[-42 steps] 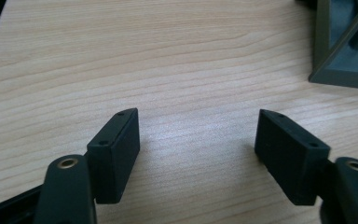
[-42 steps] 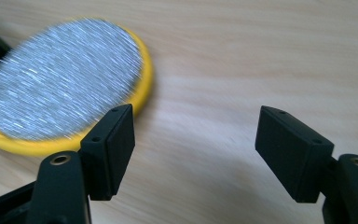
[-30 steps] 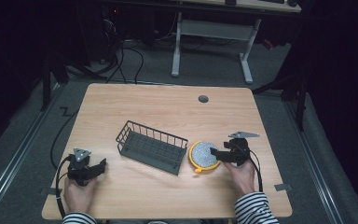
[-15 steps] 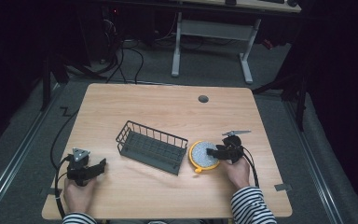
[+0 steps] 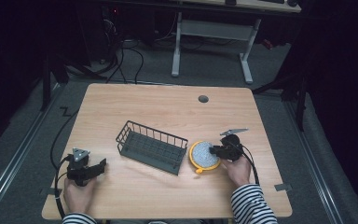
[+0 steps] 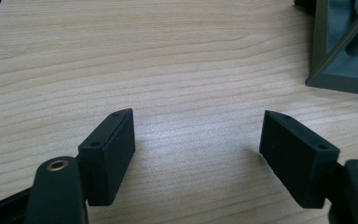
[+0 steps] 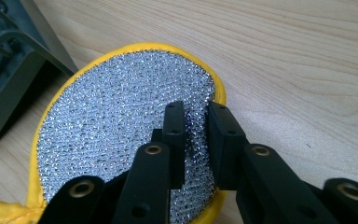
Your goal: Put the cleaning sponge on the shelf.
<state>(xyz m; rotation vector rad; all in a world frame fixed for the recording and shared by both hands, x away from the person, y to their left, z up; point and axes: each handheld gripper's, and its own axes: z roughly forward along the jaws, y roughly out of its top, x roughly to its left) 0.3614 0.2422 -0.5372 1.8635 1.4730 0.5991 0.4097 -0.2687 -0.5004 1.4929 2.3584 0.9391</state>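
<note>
- High view, nearest the front edge of the table (image 5: 168, 105): two hands in striped sleeves come in, one at each front corner.
- The left gripper (image 5: 94, 169) rests near the front left corner, held by the left hand (image 5: 77, 193); in the left gripper view its jaws stand wide apart over bare wood with nothing between them.
- The right gripper (image 5: 214, 151) sits toward the front right, held by the right hand (image 5: 239, 169), its cable looping along the wrist.
- Its jaws have just been closing; in the right gripper view they stand close together, pinching a fold of the scrubber (image 7: 121, 126) near its right rim.
- That scrubber (image 5: 204, 156), a round pad with a glittering silver face and a yellow border, lies flat on the table right of centre, just beside the right end of the basket (image 5: 152, 147).
- The basket, dark wire and long, lies slantwise at the middle of the table, well apart from the left gripper.
- Farther back, a small round hole (image 5: 203, 99) sits near the far edge, right of centre.
- Beyond the table stands a white desk frame (image 5: 213, 32) on the grey floor.
</note>
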